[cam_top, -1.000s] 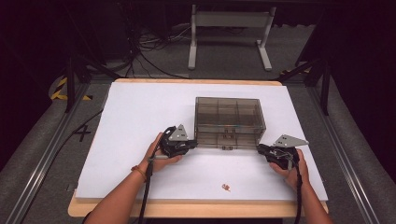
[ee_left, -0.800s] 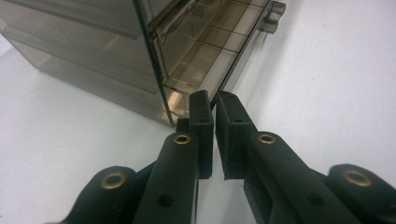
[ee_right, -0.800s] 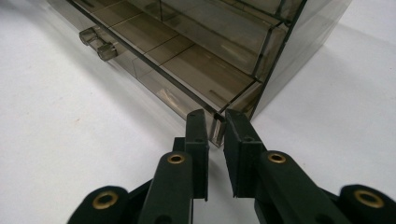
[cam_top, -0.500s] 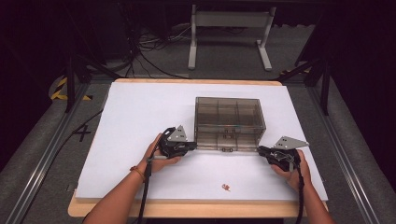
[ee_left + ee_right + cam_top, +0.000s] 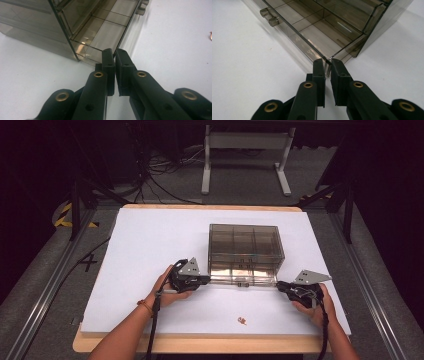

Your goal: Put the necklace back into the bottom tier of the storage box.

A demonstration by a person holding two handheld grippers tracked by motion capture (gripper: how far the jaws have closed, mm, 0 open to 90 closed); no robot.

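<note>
L gripper (image 5: 204,280): I've got jaws nearly shut, nipping the left front corner of the pulled-out drawer (image 5: 100,35).
R gripper (image 5: 280,285): jaws nearly shut too, pinching drawer's right front corner.
Smoky clear plastic drawer box (image 5: 245,245): centre of high view, on white table sheet (image 5: 150,240).
Drawer knobs (image 5: 269,17): upper left, R gripper view.

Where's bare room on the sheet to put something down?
Free: the wide left stretch of the sheet, and the strip behind the drawer box. Crowded: the near front, with the pulled-out drawer, left gripper, right gripper and a small brown bit.
</note>
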